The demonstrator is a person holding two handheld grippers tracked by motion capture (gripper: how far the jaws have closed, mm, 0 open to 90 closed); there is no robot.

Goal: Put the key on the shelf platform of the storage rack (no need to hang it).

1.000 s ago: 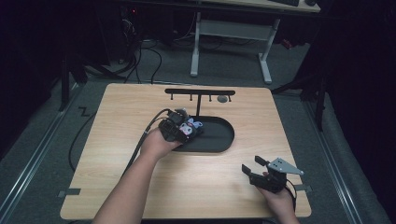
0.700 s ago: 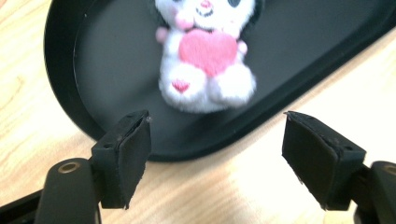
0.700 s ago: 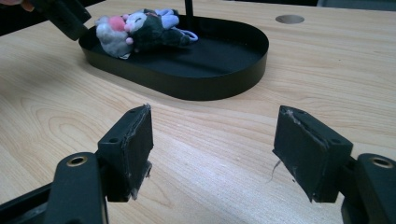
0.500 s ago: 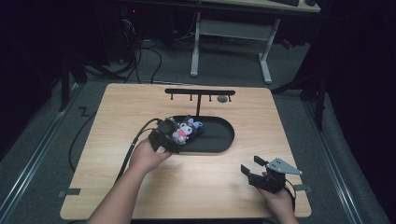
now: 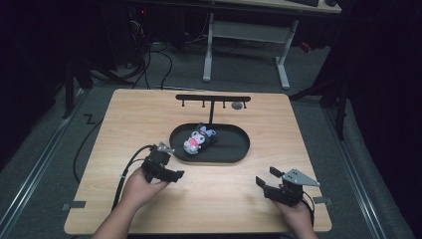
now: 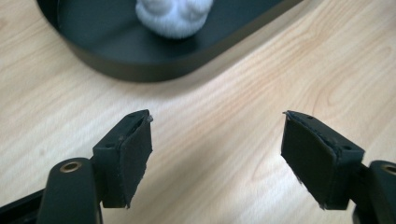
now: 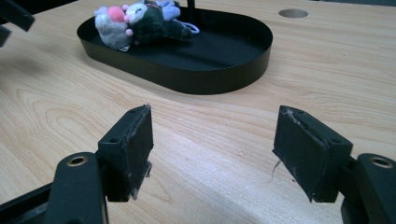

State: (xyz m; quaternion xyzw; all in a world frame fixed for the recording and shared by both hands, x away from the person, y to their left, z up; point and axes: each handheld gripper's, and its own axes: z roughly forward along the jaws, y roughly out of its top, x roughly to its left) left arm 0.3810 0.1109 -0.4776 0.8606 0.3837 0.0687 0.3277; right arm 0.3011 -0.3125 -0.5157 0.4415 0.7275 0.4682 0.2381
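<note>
On the wooden table [image 5: 124, 124], the plush toy [image 5: 198, 139] is lying at the left end of the black oval tray [image 5: 234, 149], just inside its rim. The left gripper [image 5: 171, 174] is hovering off the tray's left edge, jaws apart and empty. The right gripper [image 5: 266, 179] is sitting near the front edge, jaws apart over bare wood.

Right tongs [image 7: 212, 149] gaping wide over the bare wooden worktop [image 7: 327, 84], nothing between them. Ahead sits the black oval tray [image 7: 219, 70], a plush toy [image 7: 140, 21] lying at its far left end.
</note>
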